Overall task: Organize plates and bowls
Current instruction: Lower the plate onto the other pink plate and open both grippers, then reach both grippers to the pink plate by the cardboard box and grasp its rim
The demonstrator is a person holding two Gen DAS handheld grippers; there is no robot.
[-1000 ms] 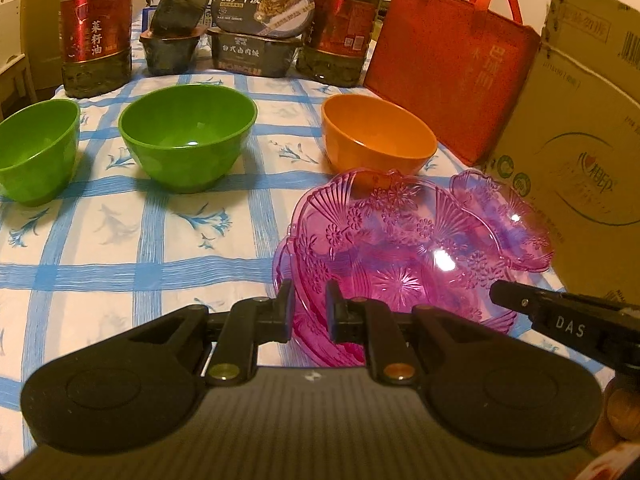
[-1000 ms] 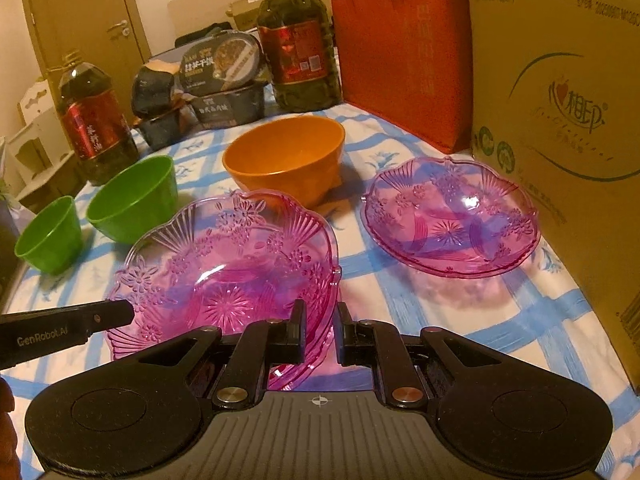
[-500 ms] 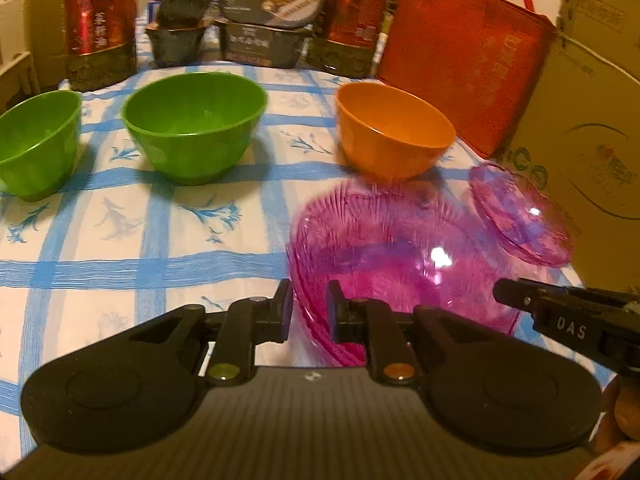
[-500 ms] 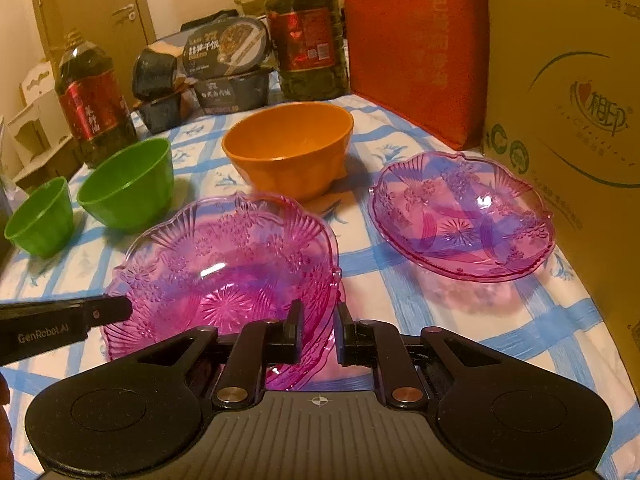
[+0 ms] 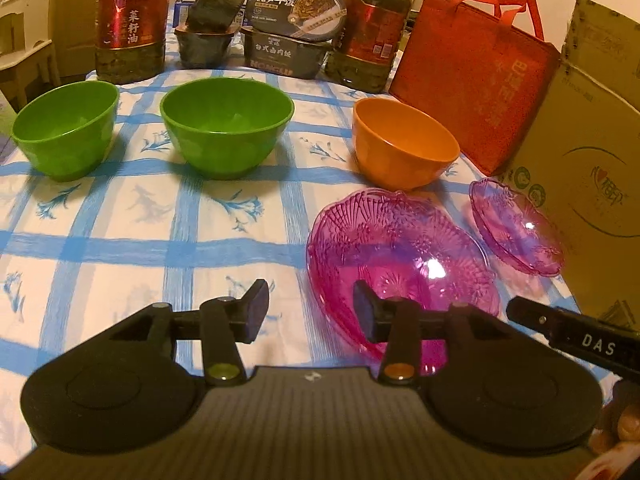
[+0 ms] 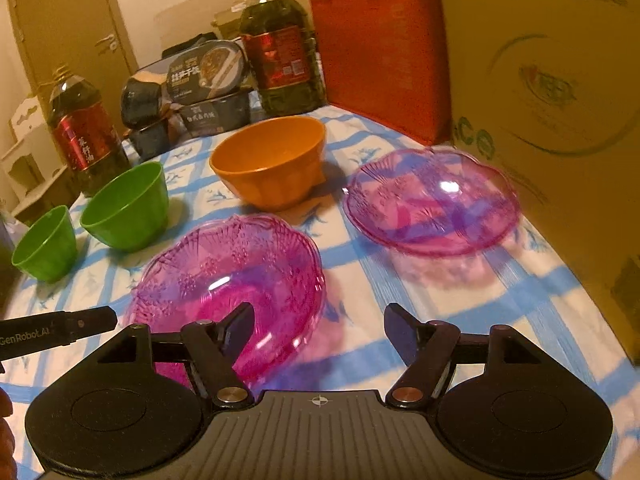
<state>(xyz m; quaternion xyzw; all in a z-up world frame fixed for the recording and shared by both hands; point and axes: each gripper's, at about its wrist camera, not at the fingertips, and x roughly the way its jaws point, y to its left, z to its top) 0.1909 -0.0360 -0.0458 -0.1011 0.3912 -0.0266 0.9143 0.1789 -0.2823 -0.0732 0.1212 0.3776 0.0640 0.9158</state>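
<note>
A pink glass plate (image 5: 400, 248) lies on the checked cloth, also in the right wrist view (image 6: 232, 264). A second pink plate (image 5: 516, 228) (image 6: 432, 200) lies to its right by the carton. An orange bowl (image 5: 404, 148) (image 6: 272, 160) and two green bowls (image 5: 226, 124) (image 5: 66, 128) stand behind. My left gripper (image 5: 310, 312) is open at the first plate's near left edge. My right gripper (image 6: 320, 328) is open at its near right edge. Neither holds anything.
Oil bottles (image 5: 132, 20) (image 5: 372, 28), food boxes (image 5: 288, 36), a red bag (image 5: 476, 80) and a large carton (image 5: 592, 160) line the back and right of the table (image 5: 120, 240). The right gripper's finger shows in the left wrist view (image 5: 568, 332).
Both grippers were shut on the pink plate's rim and have opened. The plate now rests on the cloth and both grippers have drawn back a little.
</note>
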